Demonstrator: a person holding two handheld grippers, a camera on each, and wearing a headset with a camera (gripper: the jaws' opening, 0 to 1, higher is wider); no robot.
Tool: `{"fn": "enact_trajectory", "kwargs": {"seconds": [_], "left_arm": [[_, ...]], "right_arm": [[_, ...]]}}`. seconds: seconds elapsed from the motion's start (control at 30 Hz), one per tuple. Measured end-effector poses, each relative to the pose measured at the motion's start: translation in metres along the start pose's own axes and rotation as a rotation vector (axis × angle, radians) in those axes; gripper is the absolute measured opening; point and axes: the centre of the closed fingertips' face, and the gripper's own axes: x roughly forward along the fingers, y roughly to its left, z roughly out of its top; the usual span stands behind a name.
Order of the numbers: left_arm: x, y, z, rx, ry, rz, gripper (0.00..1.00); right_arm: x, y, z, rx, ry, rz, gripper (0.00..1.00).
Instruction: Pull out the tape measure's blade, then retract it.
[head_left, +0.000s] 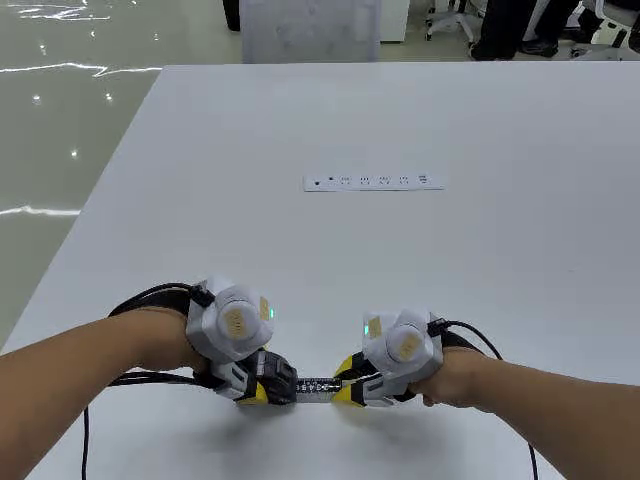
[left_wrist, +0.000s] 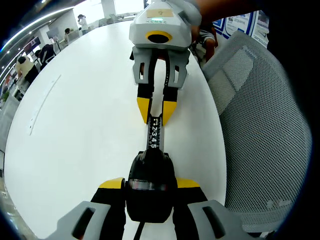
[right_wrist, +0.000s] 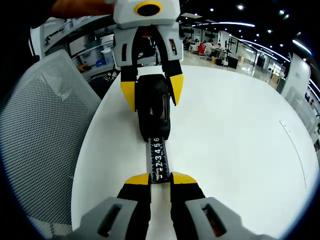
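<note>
Clamped in left gripper (left_wrist: 150, 183): black rounded tape-measure case (left_wrist: 150, 197). Pinched in right gripper (right_wrist: 160, 178): tip of numbered blade (right_wrist: 157, 155), axis straight ahead toward case. Likely pull: straight back.

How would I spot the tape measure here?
On the big white table, look at the near edge, where two white grippers face each other. Between the yellow-tipped jaws of the left gripper sits the black rounded tape measure case, the one dark lump, with a short numbered blade running to the right gripper.
</note>
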Motion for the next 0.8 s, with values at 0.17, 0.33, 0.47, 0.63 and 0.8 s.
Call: {"fn": "enact_trajectory", "kwargs": {"seconds": [0.17, 0.33, 0.47, 0.63, 0.8], "left_arm": [[-0.0002, -0.0002, -0.0005, 0.003, 0.0, 0.001, 0.33], [-0.0005, -0.0005, -0.001, 0.002, 0.003, 0.001, 0.33], [-0.0006, -0.0002, -0.0013, 0.0, 0.0, 0.0, 0.33], [-0.0007, -0.0003, -0.0014, 0.004, 0.002, -0.001, 0.33], [-0.001, -0.0002, -0.0015, 0.003, 0.002, -0.001, 0.33]], "right_arm": [[-0.0027, 0.0001, -0.0019, 0.003, 0.004, -0.002, 0.12], [-0.0048, -0.0008, -0.005, -0.002, 0.016, -0.005, 0.12], [-0.0063, -0.001, -0.0061, 0.0, 0.02, -0.006, 0.12], [-0.0072, -0.0003, -0.0076, 0.0, 0.026, -0.006, 0.12], [-0.009, -0.0008, -0.0087, 0.002, 0.03, -0.01, 0.12]]}}
